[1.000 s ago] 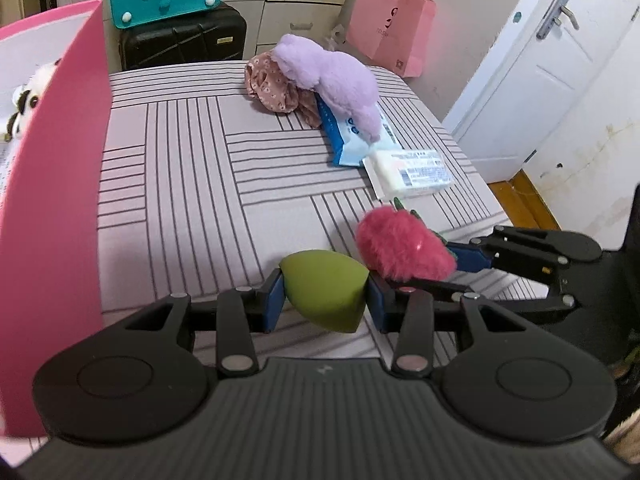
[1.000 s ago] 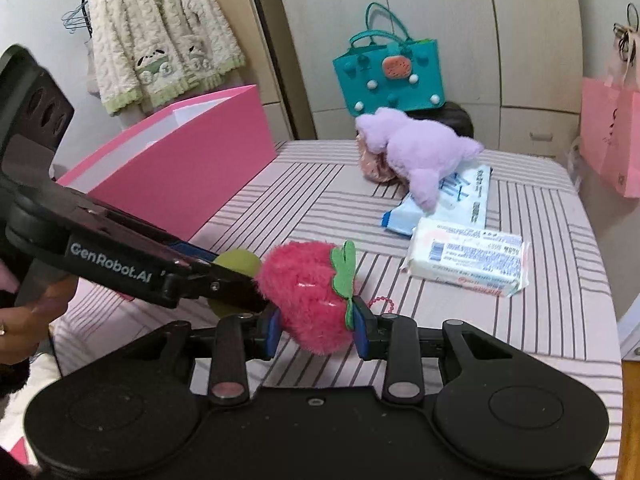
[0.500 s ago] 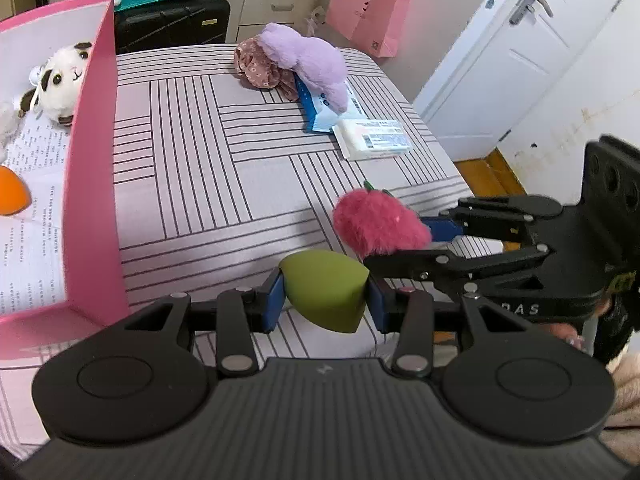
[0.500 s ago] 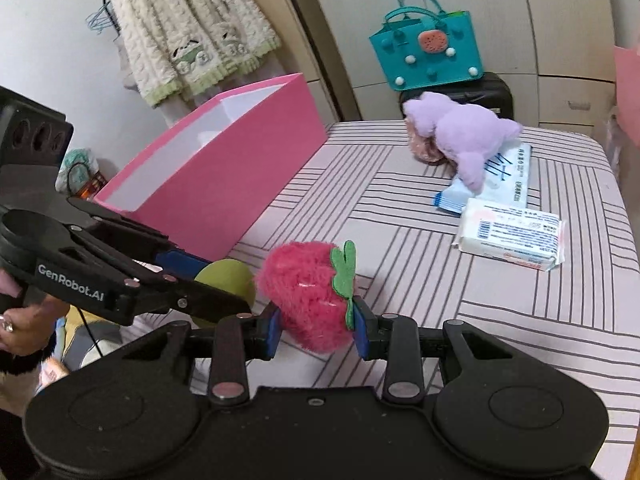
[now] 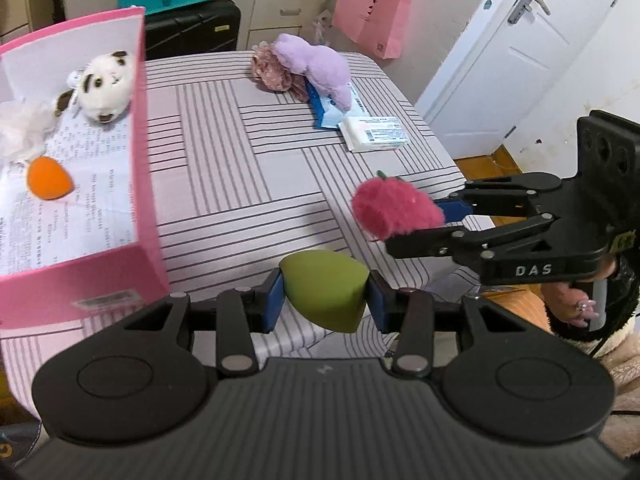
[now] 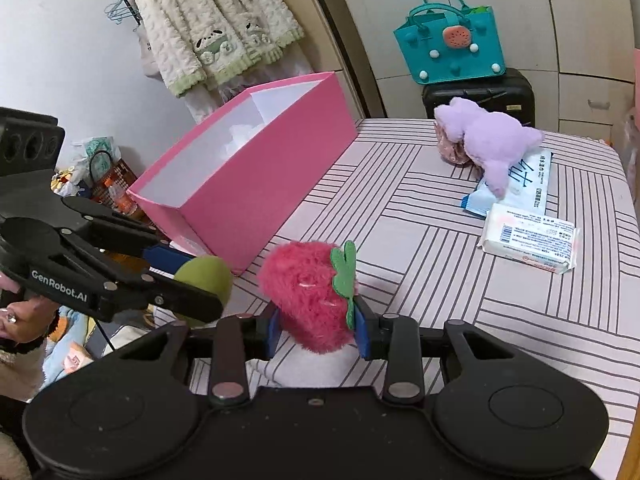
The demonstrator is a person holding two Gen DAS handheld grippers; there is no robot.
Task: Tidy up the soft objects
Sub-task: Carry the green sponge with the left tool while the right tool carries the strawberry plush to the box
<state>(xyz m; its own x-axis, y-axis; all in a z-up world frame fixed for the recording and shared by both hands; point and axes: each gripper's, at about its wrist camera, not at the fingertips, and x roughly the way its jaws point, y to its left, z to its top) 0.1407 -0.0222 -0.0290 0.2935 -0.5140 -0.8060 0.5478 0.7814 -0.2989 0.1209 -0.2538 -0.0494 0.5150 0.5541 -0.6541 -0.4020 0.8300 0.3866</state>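
Two grippers hang above the near edge of a striped bed, each clamped on a soft toy. The left gripper [image 5: 325, 297] pinches a green teardrop-shaped sponge [image 5: 326, 294] between its blue pads, the sponge's pointed end toward the camera and clear of the bedcover [image 5: 248, 168]. The right gripper [image 6: 316, 330] squeezes a fluffy pink plush strawberry [image 6: 308, 294] with a green felt leaf, also lifted off the cover. In the left wrist view the strawberry sits to the right of the sponge, near it but apart.

A pink box [image 5: 140, 128] stands open on the left side of the bed. Inside it lie a white and brown plush animal [image 5: 102, 86] at the far end, an orange teardrop sponge [image 5: 48, 178] nearer the camera, and something white and fluffy at the left edge, all on printed white paper.

At the far right of the bed a purple plush toy [image 5: 316, 64] leans over a dusty-pink ruffled fabric piece [image 5: 272, 70] and a blue wipes pack [image 5: 332, 110]. A white tissue pack [image 5: 374, 134] lies just beside the blue one, toward the camera.

Behind the bed a teal bag [image 6: 450, 50] rests on a black suitcase [image 6: 480, 94], and a pink paper bag [image 5: 372, 12] hangs by a white door [image 5: 516, 48]. A cream knitted cardigan [image 6: 208, 24] hangs on the wall behind the box.
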